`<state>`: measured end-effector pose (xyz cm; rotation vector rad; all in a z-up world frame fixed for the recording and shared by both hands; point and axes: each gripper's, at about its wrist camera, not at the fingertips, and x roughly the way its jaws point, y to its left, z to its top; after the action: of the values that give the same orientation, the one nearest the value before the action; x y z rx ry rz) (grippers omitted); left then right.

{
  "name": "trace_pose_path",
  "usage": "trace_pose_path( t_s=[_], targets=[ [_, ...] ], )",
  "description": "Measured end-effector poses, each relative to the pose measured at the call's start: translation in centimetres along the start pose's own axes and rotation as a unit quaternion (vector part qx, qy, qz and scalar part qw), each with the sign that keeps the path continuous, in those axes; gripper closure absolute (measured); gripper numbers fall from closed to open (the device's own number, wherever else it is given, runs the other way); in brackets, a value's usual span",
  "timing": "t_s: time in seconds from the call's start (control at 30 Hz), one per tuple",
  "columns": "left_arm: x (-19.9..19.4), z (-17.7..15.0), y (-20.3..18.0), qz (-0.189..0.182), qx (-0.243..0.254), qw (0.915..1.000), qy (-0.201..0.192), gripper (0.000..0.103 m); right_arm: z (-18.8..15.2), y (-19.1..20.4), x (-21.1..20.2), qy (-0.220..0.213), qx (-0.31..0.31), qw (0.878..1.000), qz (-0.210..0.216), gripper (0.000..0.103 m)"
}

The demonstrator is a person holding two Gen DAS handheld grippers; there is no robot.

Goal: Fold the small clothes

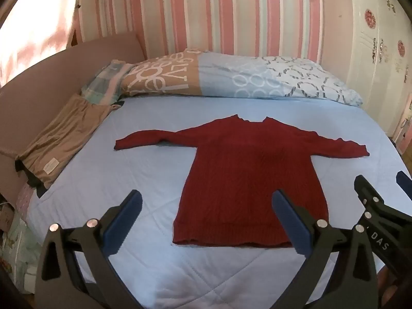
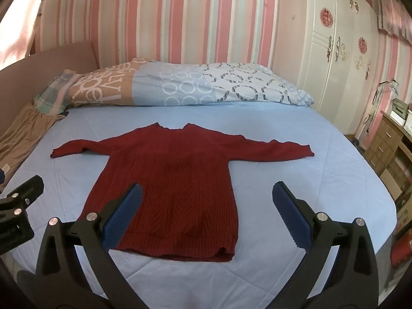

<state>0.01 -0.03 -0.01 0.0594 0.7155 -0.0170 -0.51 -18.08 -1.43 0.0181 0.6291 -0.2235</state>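
A dark red knitted sweater (image 1: 247, 170) (image 2: 177, 180) lies flat on the light blue bed cover (image 1: 128, 170), sleeves spread to both sides, hem towards me. My left gripper (image 1: 207, 219) hovers above the hem's left half, jaws wide open, nothing between the blue pads. My right gripper (image 2: 207, 219) hovers over the hem's right corner, open too and holding nothing. Each gripper shows at the edge of the other's view: the right gripper (image 1: 378, 193) at the right, the left gripper (image 2: 18, 200) at the left.
A folded tan garment (image 1: 61, 139) lies at the bed's left edge beside the pink headboard (image 1: 33, 87). A patterned duvet (image 1: 231, 79) is rolled along the far side. A white wardrobe (image 2: 342, 59) and wooden drawers (image 2: 386, 141) stand to the right.
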Motion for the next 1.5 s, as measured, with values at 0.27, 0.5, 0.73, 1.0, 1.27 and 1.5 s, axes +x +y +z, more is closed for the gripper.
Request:
trace_pose_path(
  t_s=[0.27, 0.5, 0.73, 1.0, 1.27, 1.5],
  targets=[
    [0.0, 0.7, -0.9, 0.008, -0.003, 1.0000, -0.004, 0.002, 0.2, 0.1, 0.2, 0.002, -0.002, 1.000, 0.001, 0.003],
    [-1.1, 1.1, -1.6, -0.001, 0.009, 0.9999, -0.013, 0.002, 0.1, -0.1, 0.0, -0.001, 0.001, 1.000, 0.001, 0.003],
    [-1.2, 1.0, -1.3, -0.003, 0.011, 0.9998, -0.018, 0.002, 0.6, -0.1, -0.4, -0.002, 0.002, 1.000, 0.002, 0.003],
    [-1.3, 1.2, -1.3, -0.001, 0.012, 0.9997, -0.019, 0.002, 0.2, -0.1, -0.2, -0.003, 0.001, 1.000, 0.001, 0.003],
    [-1.2, 0.7, -1.2, -0.002, 0.013, 0.9997, -0.021, 0.002, 0.1, 0.0, -0.2, -0.004, 0.001, 1.000, 0.001, 0.003],
    [-1.2, 0.4, -1.1, -0.003, 0.013, 0.9997, -0.022, 0.002, 0.0, 0.0, -0.1, -0.004, 0.002, 1.000, 0.001, 0.003]
  ],
)
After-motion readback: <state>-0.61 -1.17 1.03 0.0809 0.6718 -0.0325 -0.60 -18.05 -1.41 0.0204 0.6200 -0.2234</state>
